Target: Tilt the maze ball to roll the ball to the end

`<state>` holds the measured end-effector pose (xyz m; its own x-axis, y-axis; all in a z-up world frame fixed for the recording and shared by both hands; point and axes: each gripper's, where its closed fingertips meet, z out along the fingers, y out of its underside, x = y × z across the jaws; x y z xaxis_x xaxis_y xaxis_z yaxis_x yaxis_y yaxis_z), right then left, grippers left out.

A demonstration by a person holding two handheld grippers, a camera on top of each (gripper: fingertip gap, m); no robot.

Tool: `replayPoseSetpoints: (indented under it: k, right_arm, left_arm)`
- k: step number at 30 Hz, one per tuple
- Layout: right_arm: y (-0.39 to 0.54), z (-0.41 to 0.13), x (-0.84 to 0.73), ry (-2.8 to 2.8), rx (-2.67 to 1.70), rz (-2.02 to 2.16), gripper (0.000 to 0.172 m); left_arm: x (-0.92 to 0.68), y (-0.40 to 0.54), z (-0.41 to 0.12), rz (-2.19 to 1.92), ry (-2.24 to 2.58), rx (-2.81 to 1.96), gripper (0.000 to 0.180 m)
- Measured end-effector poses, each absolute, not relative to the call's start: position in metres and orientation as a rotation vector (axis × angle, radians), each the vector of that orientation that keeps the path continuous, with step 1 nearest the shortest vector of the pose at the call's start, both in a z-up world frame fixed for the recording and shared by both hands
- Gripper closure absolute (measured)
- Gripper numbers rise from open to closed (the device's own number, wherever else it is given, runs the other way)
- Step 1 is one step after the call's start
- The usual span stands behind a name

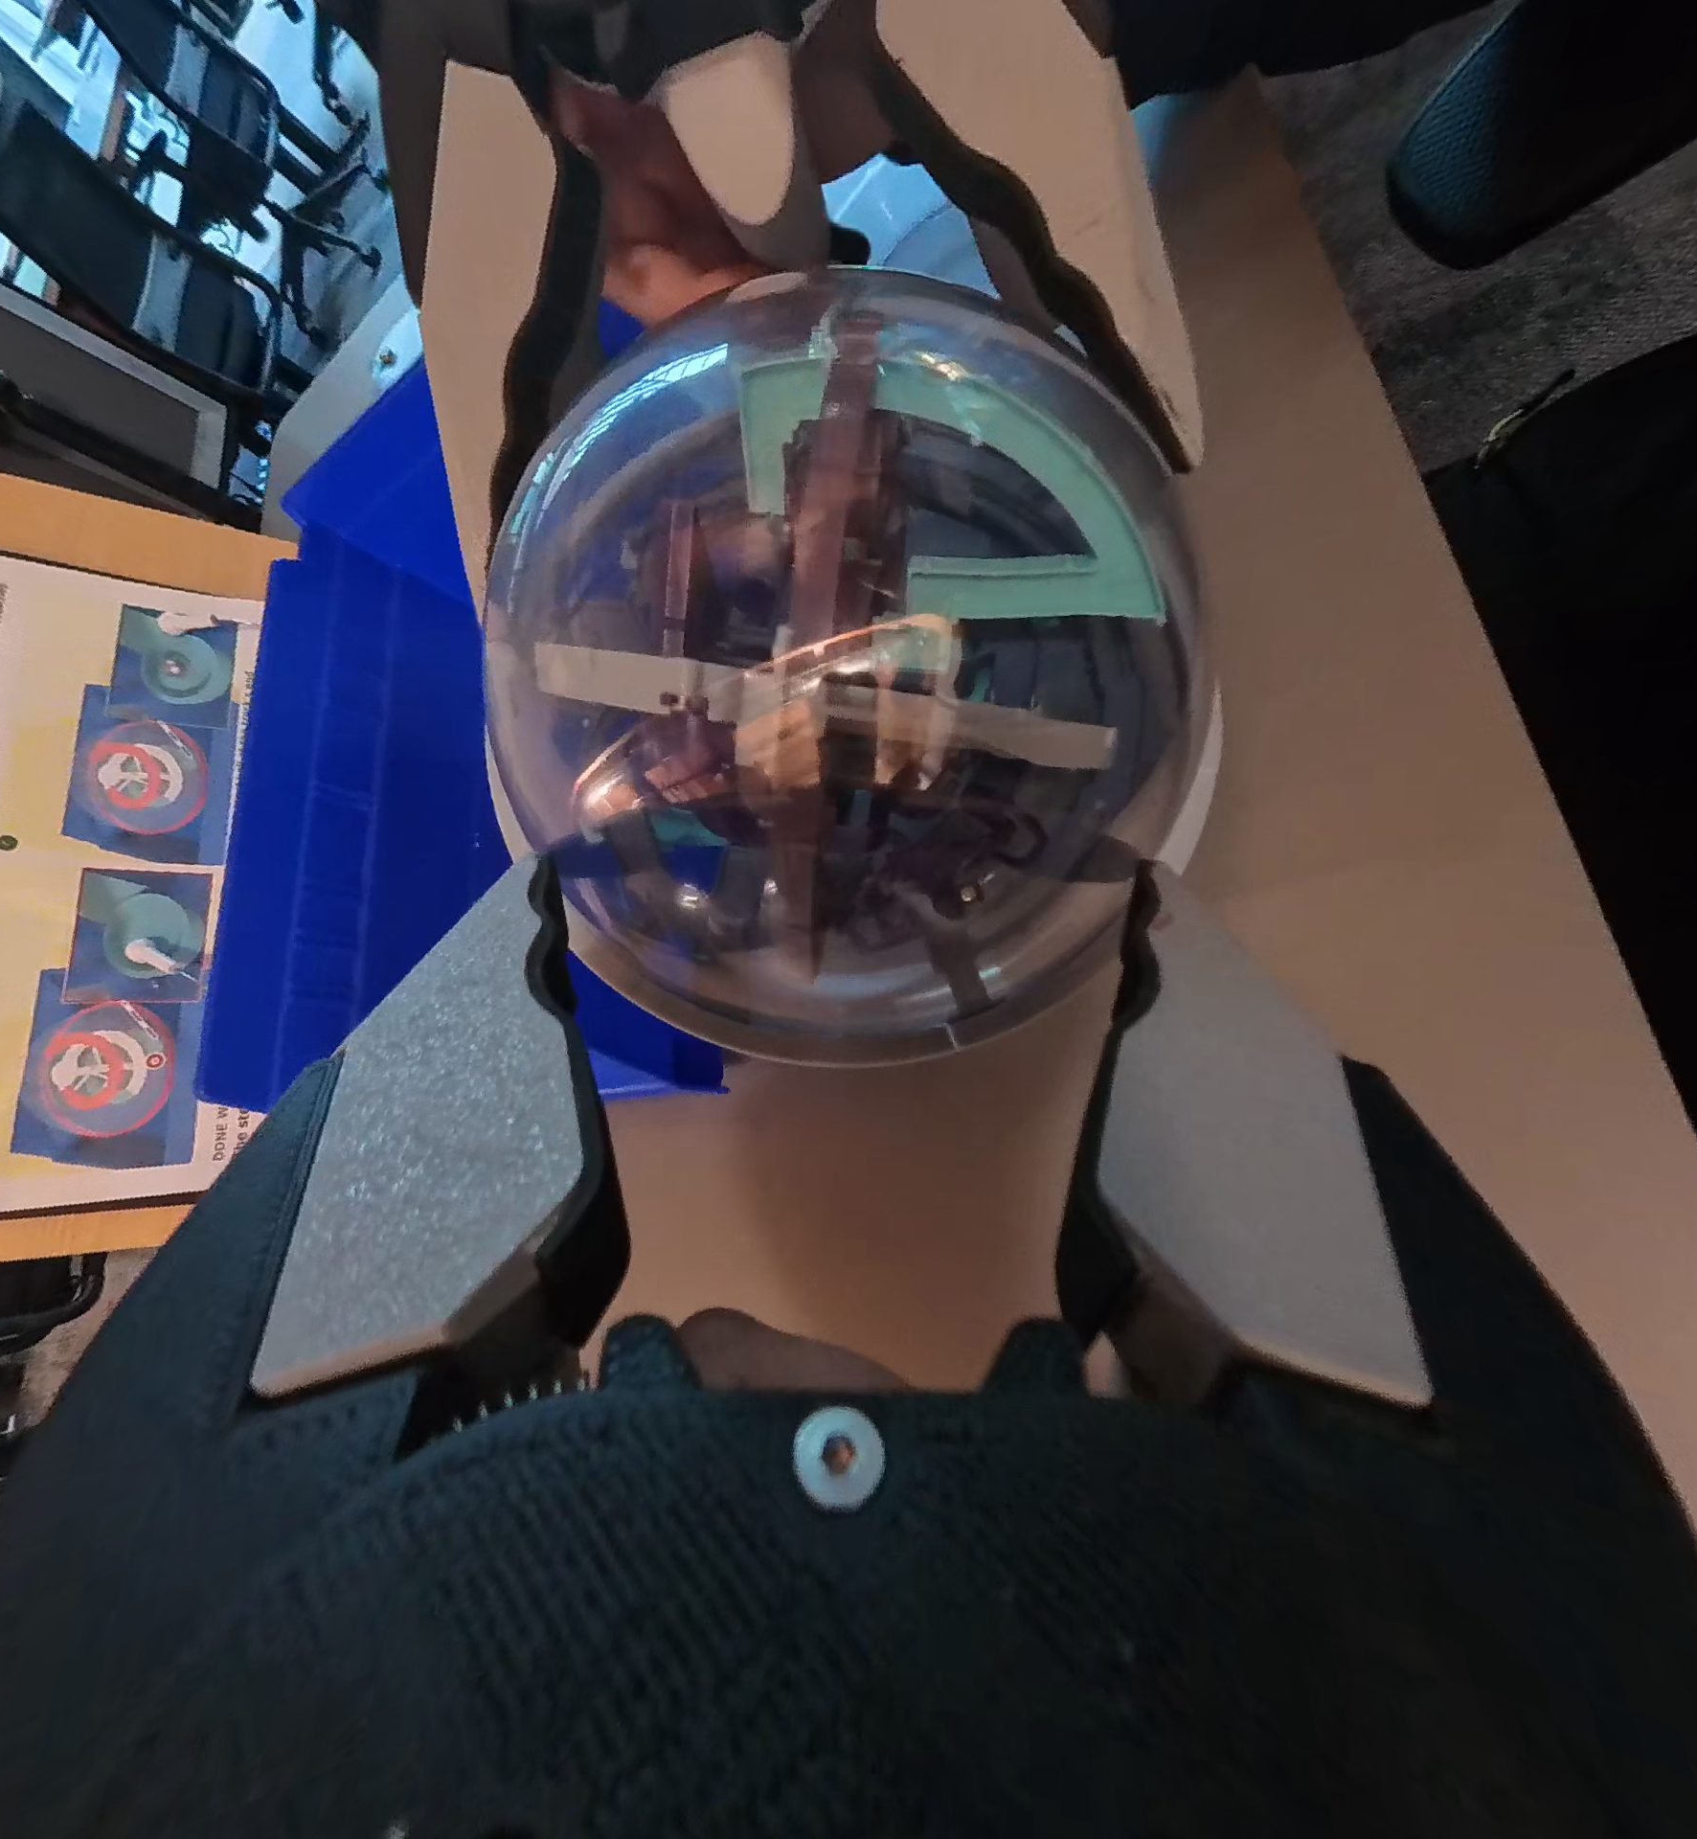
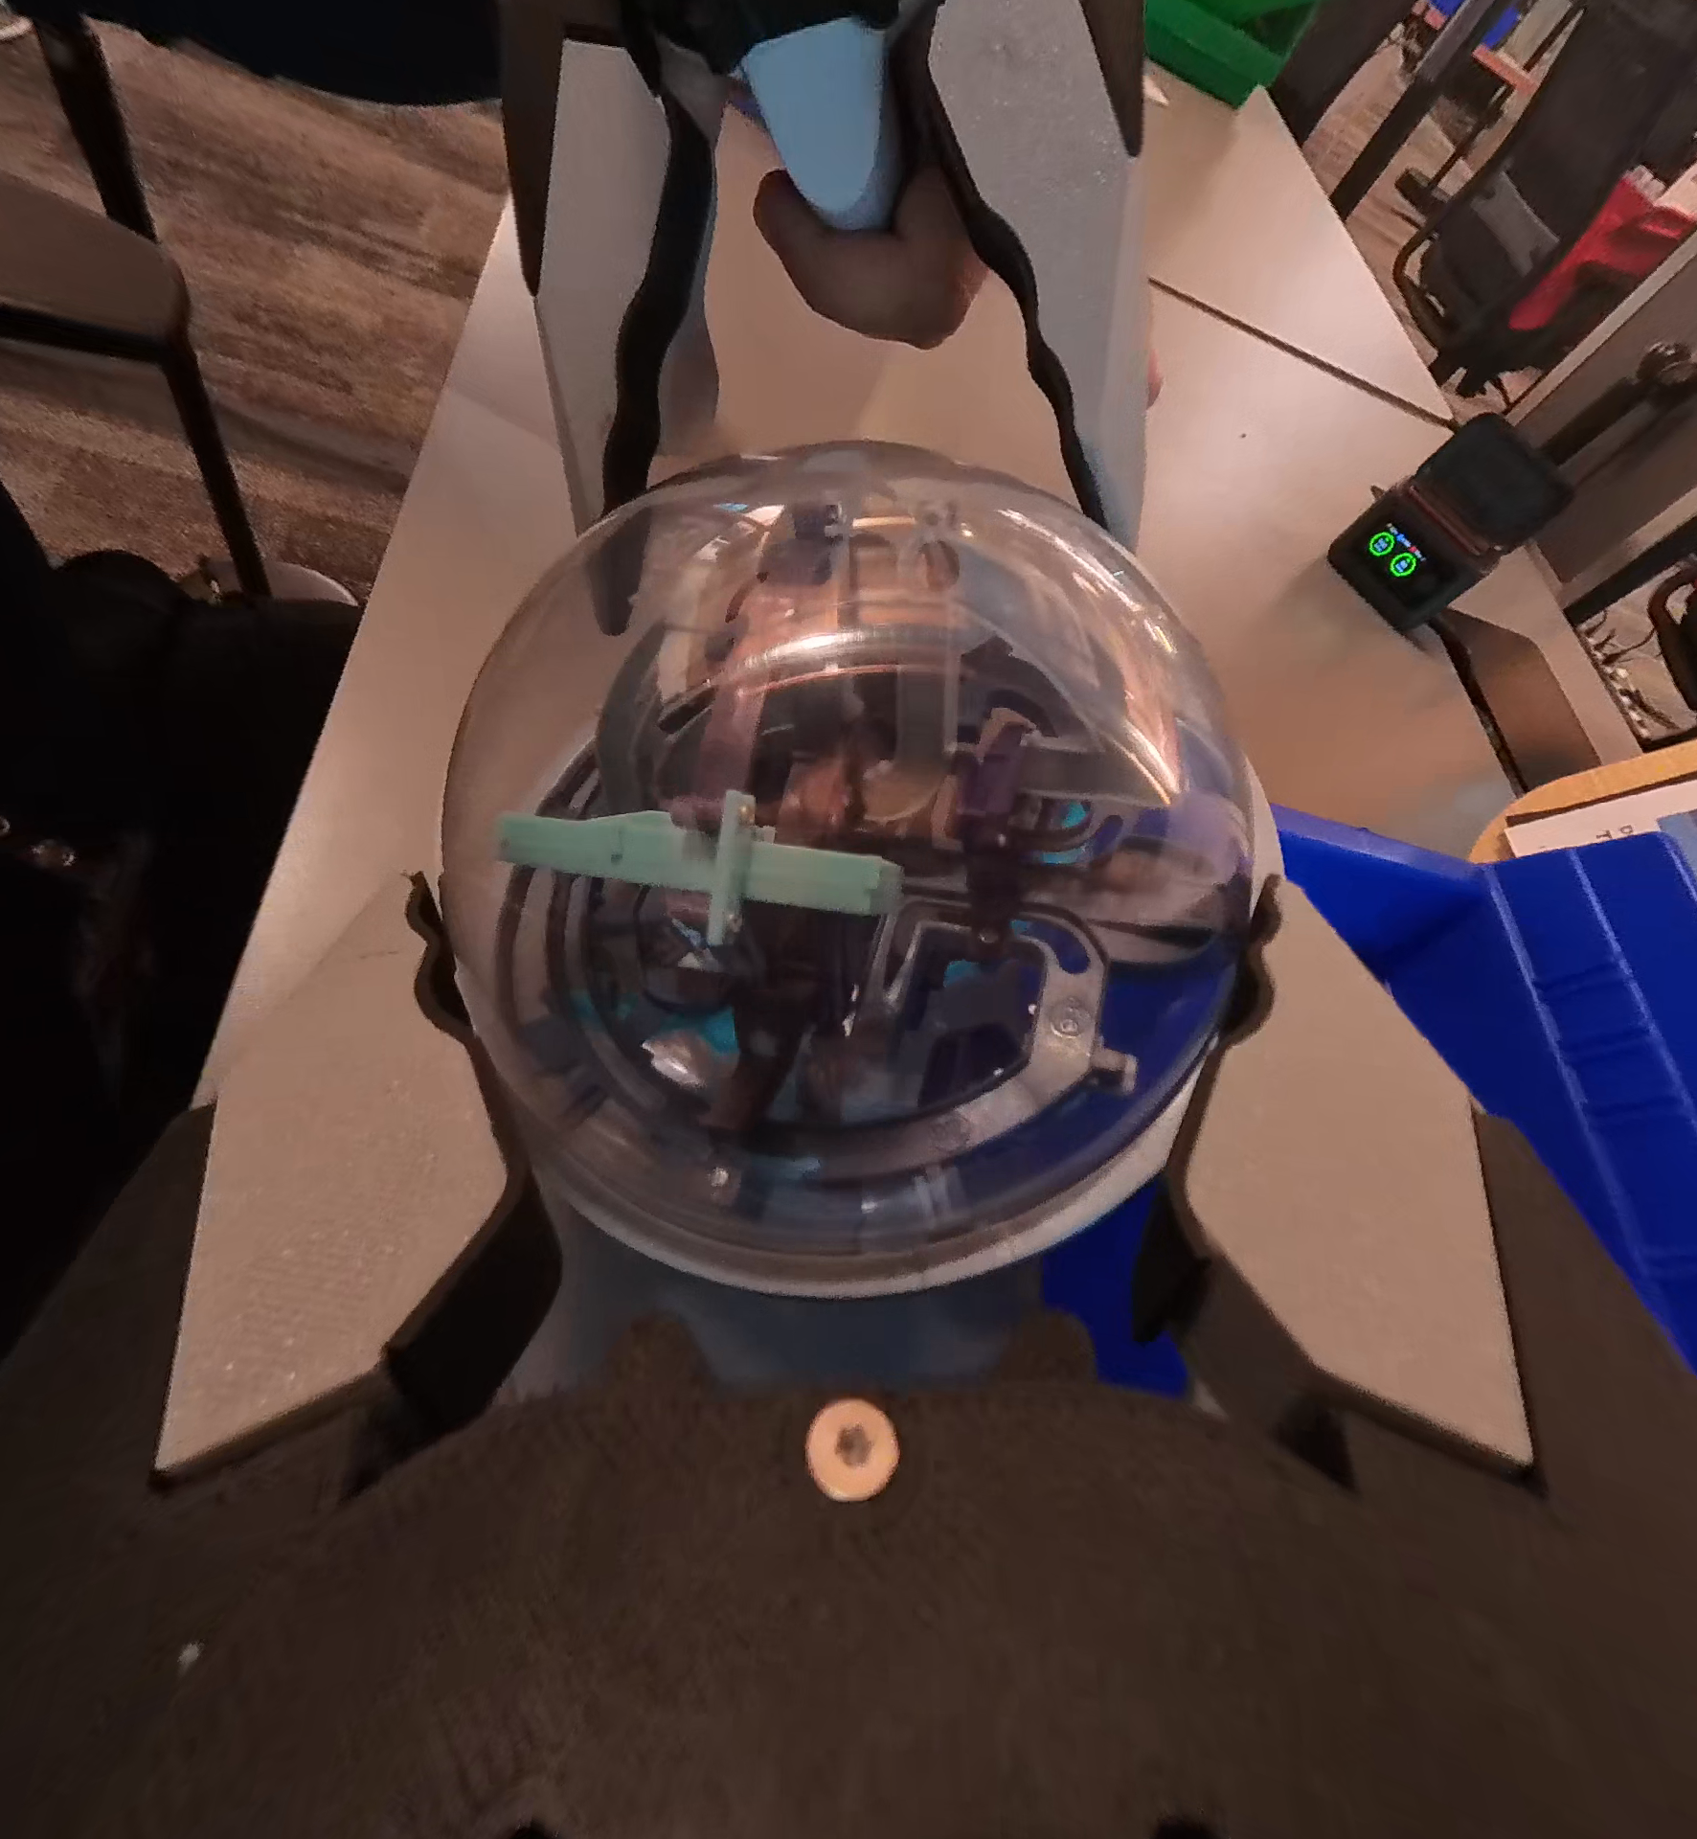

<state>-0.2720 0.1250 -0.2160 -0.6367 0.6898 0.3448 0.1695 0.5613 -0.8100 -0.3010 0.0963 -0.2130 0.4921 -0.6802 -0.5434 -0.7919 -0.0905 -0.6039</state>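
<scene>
over the pale table (image 1: pixel 1342 796), both grippers' fingers (image 1: pixel 551 955) clamped on the maze ball (image 1: pixel 845 677), its steel ball indistinct

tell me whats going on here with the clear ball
A person is holding a clear maze ball up between two handheld grippers, one from each side. The left gripper and the right gripper each have both fingers against the sphere. It is above a pale table, next to a blue bin. The small ball inside cannot be picked out.

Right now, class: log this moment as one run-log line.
maze ball: lifted over table | left gripper: clamping it | right gripper: clamping opposite side | blue bin: beside
</scene>
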Motion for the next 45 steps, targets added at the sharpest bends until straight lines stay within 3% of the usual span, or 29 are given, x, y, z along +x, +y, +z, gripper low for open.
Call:
replayPoseSetpoints:
  k: [6, 21, 27, 36, 39, 45]
  right_arm:
    - [0.129, -0.216, -0.271, -2.13, -0.718, 1.113, 0.024]
    - [0.129, -0.216, -0.269, -2.168, -0.612, 1.284, 0.024]
    - [0.125, -0.216, -0.27, -2.207, -0.527, 1.31, 0.024]
    - [0.131, -0.219, -0.268, -2.309, -0.558, 1.259, 0.024]
    - [0.135, -0.218, -0.268, -2.316, -0.589, 1.233, 0.026]
    - [0.134, -0.22, -0.262, -2.336, -0.592, 1.21, 0.033]
  left_arm:
    - [-0.299, 0.096, -0.213, 0.09, 1.182, -1.814, 0.068]
    - [-0.328, 0.067, -0.233, -0.016, 1.051, -1.815, 0.079]
    - [-0.354, 0.093, -0.236, 0.337, 1.074, -1.723, 0.092]
    - [-0.327, 0.081, -0.232, 0.304, 1.101, -1.638, 0.106]
    - [-0.317, 0.068, -0.221, 0.227, 1.08, -1.593, 0.13]
    - [-0.303, 0.056, -0.223, 0.201, 1.081, -1.59, 0.123]
